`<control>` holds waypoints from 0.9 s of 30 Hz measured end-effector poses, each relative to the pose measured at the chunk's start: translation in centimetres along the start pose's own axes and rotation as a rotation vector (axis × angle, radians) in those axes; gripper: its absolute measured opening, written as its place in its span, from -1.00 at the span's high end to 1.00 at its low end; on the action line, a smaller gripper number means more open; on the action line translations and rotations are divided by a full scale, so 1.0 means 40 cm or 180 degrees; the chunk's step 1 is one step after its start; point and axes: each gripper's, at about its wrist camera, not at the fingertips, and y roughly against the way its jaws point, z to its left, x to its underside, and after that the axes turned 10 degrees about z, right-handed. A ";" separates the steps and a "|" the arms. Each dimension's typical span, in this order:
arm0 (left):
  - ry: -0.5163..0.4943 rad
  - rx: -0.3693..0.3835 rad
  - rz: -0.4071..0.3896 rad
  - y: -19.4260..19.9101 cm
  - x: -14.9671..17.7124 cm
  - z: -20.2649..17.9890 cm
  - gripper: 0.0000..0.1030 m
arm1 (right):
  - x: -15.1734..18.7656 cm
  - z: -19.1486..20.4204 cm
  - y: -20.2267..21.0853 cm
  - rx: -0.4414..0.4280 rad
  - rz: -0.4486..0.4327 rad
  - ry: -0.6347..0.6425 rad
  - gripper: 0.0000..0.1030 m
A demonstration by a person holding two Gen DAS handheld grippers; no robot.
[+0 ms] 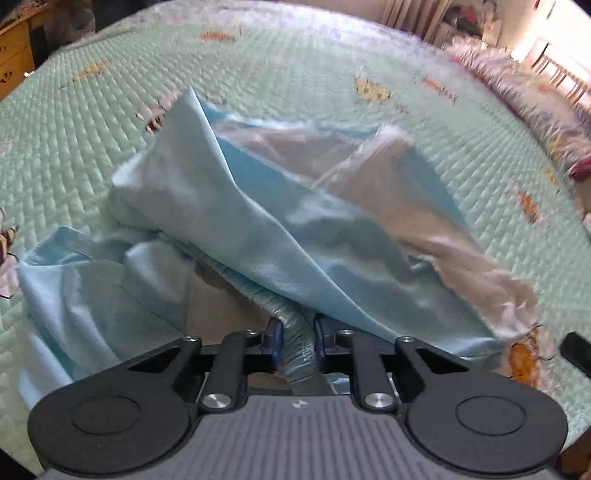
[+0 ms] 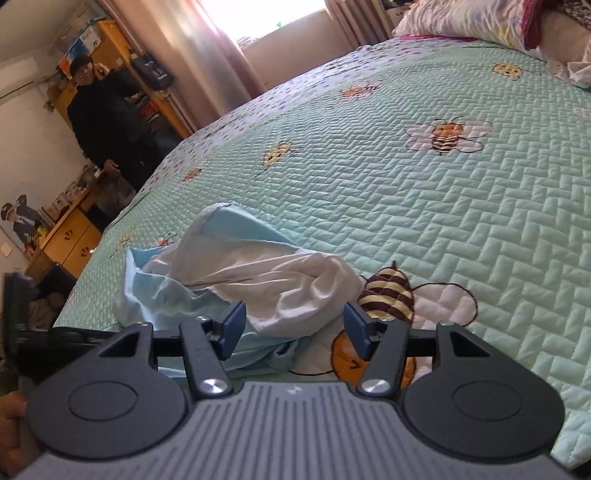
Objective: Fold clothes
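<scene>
Two grippers work over one garment on a bed. The garment is light blue with a white and sheer lining, and it lies crumpled on the quilt, near the quilt's close edge. The quilt is pale green, stitched in a herringbone pattern, and carries embroidered bees. The left gripper has its jaws drawn narrow around a gathered, ribbed band of the garment; both blue pads press against this band. From the band, the cloth rises in a raised fold that runs up and to the left, and a sheer pale layer spreads to the right of the fold. This view is blurred, so finer cloth detail cannot be told. The right gripper has its jaws spread wide and grips nothing. The garment's white lining lies just ahead of it and partly between the two pads; whether a pad touches the cloth cannot be told. A large striped bee is embroidered on the quilt just beside the garment's right edge. A pillow lies at the far end of the bed. A person in dark clothing stands beyond the left side of the bed, one hand raised to the head. Yellow wooden cabinets stand along the wall behind this person. Pink curtains hang beside a bright window.
</scene>
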 end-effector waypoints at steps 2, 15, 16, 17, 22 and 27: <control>0.0070 0.0115 -0.0110 0.040 0.003 0.017 0.68 | 0.001 -0.009 0.001 0.0004 -0.0021 -0.0053 -0.17; 0.0359 0.0147 -0.0974 0.343 0.048 0.154 0.69 | 0.000 0.020 -0.014 -0.0043 0.0015 0.0023 -0.17; 0.0405 0.0101 -0.0958 0.345 0.055 0.171 0.69 | -0.006 0.031 -0.024 -0.0034 0.0034 0.0064 -0.17; 0.0452 0.0051 -0.0927 0.343 0.061 0.188 0.69 | -0.013 0.042 -0.035 -0.0024 0.0052 0.0105 -0.17; 0.0619 -0.0072 -0.0654 0.291 0.081 0.261 0.69 | -0.046 0.098 -0.086 0.0023 0.0146 0.0309 -0.25; 0.0493 -0.0109 -0.0457 0.239 0.101 0.252 0.68 | -0.083 0.154 -0.140 0.0072 0.0231 0.0513 -0.37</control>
